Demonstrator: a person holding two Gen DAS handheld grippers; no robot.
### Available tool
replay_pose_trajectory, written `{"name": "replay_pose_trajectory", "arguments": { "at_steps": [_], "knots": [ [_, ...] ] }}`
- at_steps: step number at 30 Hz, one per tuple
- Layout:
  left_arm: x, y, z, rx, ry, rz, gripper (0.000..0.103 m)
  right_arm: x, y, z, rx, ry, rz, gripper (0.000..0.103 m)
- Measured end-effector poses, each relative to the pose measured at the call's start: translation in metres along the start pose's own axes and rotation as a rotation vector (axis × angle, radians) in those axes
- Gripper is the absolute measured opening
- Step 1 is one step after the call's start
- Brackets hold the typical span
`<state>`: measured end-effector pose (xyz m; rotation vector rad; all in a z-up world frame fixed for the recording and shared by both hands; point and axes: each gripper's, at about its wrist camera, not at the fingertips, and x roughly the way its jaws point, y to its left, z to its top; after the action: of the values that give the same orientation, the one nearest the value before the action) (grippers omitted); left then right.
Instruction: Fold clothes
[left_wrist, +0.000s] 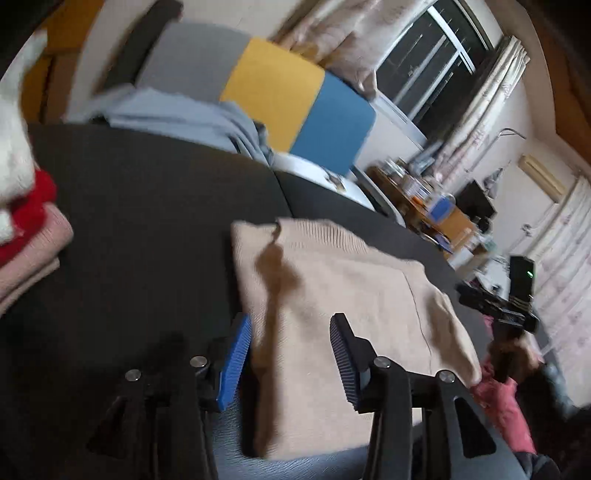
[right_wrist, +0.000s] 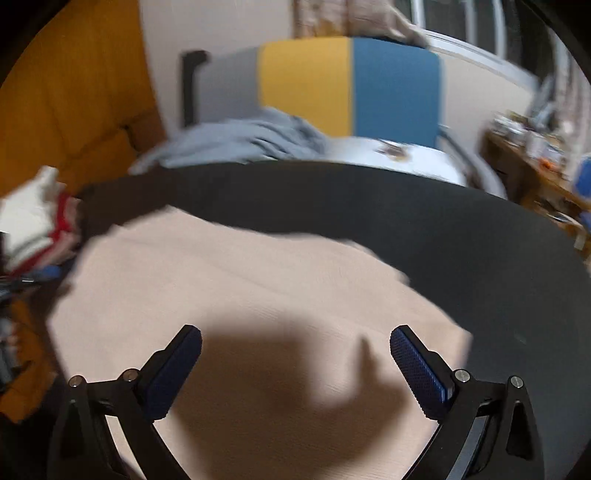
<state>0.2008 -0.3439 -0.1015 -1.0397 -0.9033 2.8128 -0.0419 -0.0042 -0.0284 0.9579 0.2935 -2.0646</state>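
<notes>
A folded beige knit sweater (left_wrist: 343, 302) lies on the dark table (left_wrist: 147, 206). My left gripper (left_wrist: 291, 350) is open, its fingers astride the sweater's near left edge, just above it. In the right wrist view the same beige sweater (right_wrist: 240, 295) fills the near table, and my right gripper (right_wrist: 295, 362) is open above it and holds nothing. The right gripper's body (left_wrist: 498, 306) shows at the sweater's right side in the left wrist view. Both views are motion-blurred.
A stack of folded clothes, white, red and pink (left_wrist: 22, 221), sits at the table's left. A crumpled grey-blue garment (right_wrist: 251, 138) lies at the far edge. Behind stands a grey, yellow and blue chair (right_wrist: 351, 85). A cluttered wooden desk (left_wrist: 436, 210) is at right.
</notes>
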Motion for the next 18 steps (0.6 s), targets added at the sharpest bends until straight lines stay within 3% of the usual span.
{"name": "replay_pose_trajectory", "arguments": {
  "at_steps": [3,8,10,13,14,18],
  "knots": [
    [0.018,0.009,0.0,0.015,0.097,-0.066,0.044,0.012,0.031,0.008,-0.041,0.001,0.095,0.103],
    [0.033,0.006,-0.014,0.031,0.212,-0.177,0.041,0.046,0.055,0.021,-0.067,0.014,0.133,0.103],
    [0.03,0.004,-0.018,0.036,0.231,-0.232,0.035,0.068,0.046,0.026,-0.047,0.036,0.132,0.103],
    [0.029,0.002,-0.023,0.035,0.262,-0.29,0.034,0.099,0.027,0.013,0.011,0.087,0.164,0.103],
    [0.029,0.001,-0.025,0.04,0.276,-0.304,0.034,0.101,0.024,0.011,0.018,0.068,0.179,0.103],
    [0.048,0.008,-0.023,0.016,0.305,-0.28,0.033,0.097,0.013,0.01,0.074,0.035,0.238,0.103]
  ]
}}
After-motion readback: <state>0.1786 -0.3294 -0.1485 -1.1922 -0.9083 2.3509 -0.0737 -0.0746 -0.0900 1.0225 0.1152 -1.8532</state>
